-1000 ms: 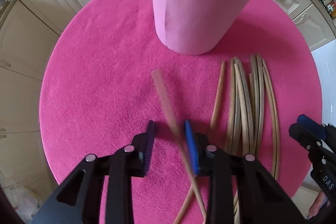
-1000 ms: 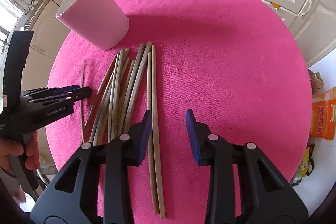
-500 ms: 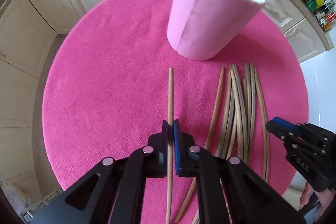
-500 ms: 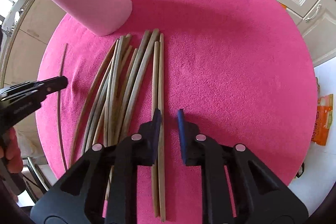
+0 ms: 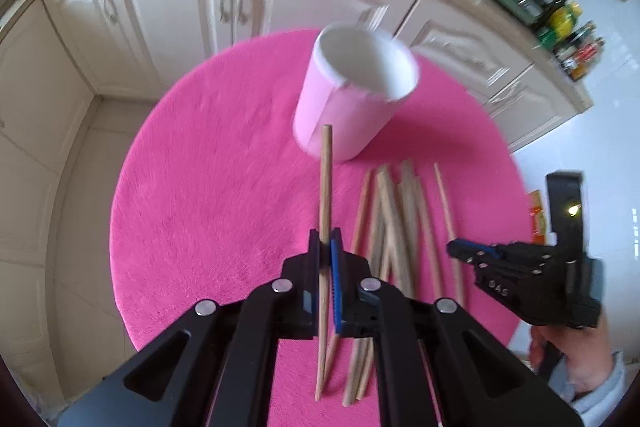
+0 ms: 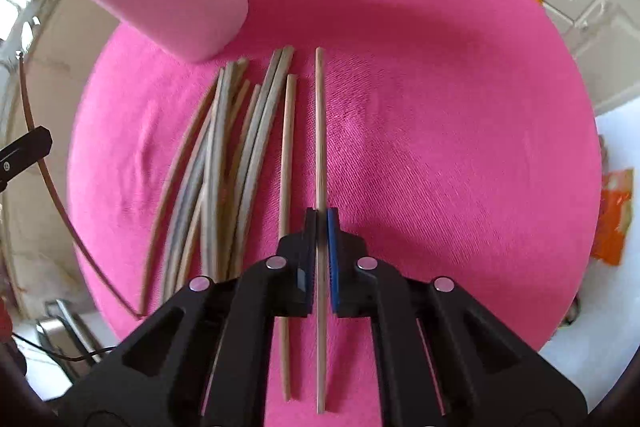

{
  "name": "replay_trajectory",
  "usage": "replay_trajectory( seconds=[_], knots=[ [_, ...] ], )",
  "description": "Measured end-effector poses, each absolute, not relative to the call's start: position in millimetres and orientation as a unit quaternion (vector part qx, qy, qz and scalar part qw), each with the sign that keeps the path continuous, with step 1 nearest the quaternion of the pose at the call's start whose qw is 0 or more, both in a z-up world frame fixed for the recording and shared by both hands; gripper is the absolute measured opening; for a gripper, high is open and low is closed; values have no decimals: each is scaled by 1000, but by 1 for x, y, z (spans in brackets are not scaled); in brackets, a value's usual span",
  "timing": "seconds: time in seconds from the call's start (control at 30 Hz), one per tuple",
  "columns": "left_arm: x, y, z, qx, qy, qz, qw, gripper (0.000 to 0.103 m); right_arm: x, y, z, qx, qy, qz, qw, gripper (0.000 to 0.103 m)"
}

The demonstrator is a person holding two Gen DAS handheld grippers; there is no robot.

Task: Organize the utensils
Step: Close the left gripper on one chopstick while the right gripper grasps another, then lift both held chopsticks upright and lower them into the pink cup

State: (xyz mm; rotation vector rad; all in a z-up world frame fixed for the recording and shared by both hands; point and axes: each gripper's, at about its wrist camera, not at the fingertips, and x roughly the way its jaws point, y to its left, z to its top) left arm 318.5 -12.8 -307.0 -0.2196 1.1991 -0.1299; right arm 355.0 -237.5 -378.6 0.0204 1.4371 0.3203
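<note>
Both grippers, left gripper [image 5: 326, 259] and right gripper [image 6: 321, 247], have fingers clamped on one thin wooden chopstick [image 5: 325, 211] each; tip each upright over the pale pink cylindrical cup [image 5: 352, 99] before letting go.

Hot pink round mat [image 5: 208, 227], pale pink holder [image 5: 340, 107] white inside, tan wooden chopsticks [image 6: 248, 147], cream cabinets [image 5: 172, 7]
</note>
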Motion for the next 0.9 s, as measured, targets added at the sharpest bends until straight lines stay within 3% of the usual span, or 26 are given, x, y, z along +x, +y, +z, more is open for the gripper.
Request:
replay_trajectory(
  seconds=[0.17, 0.57, 0.9],
  knots=[
    [321, -12, -258, -98, 523, -88, 842, 5, 350, -260, -332, 72, 604, 168, 776, 6],
    [358, -4, -155, -134, 371, -81, 916, 5, 373, -245, -199, 152, 344, 233, 897, 6],
    [406, 2, -154, -162, 269, -25, 949, 5, 426, -215, -201, 176, 256, 209, 927, 6]
  ],
)
